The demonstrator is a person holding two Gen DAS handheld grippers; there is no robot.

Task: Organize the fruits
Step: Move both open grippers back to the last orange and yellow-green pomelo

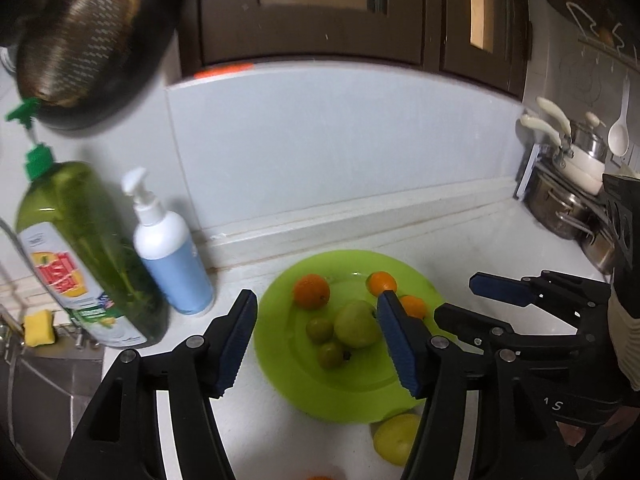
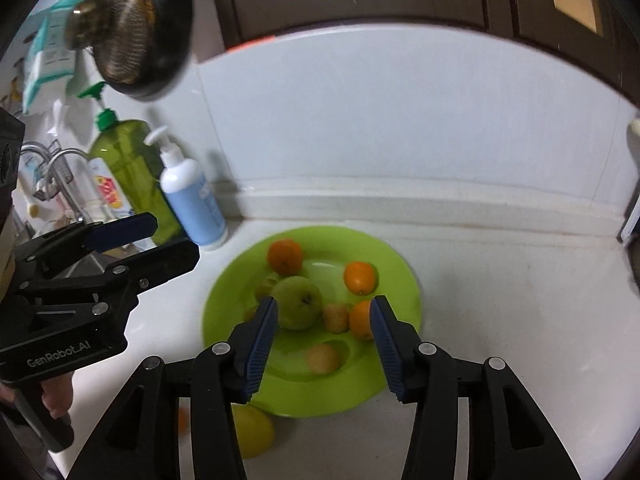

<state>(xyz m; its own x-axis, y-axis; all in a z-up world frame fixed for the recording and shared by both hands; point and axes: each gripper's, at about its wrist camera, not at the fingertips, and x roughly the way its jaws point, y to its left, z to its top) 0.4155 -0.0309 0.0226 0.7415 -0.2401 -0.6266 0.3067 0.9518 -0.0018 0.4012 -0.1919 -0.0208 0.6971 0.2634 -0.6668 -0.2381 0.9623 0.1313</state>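
Note:
A lime-green plate [image 1: 280, 364] [image 2: 224, 320] lies on the white counter. It holds a green apple [image 1: 356, 324] [image 2: 298, 300], three oranges [image 1: 311, 290] [image 2: 360, 278] and a few small round fruits [image 1: 320, 330] [image 2: 323, 358]. A yellow-green fruit [image 1: 396, 440] [image 2: 252, 430] rests on the counter just off the plate's near rim. My left gripper [image 1: 316, 300] [image 2: 174, 236] hovers open above the plate's left half with nothing between its pads. My right gripper [image 2: 324, 304] [image 1: 458, 298] is open over the plate's near side, also holding nothing.
A green dish-soap bottle [image 1: 80, 252] and a white pump bottle [image 1: 172, 248] stand left of the plate, by the sink [image 1: 40, 380] with a yellow sponge [image 1: 38, 328]. A strainer [image 1: 76, 40] hangs at the upper left. Steel pots [image 1: 572, 200] sit at the right.

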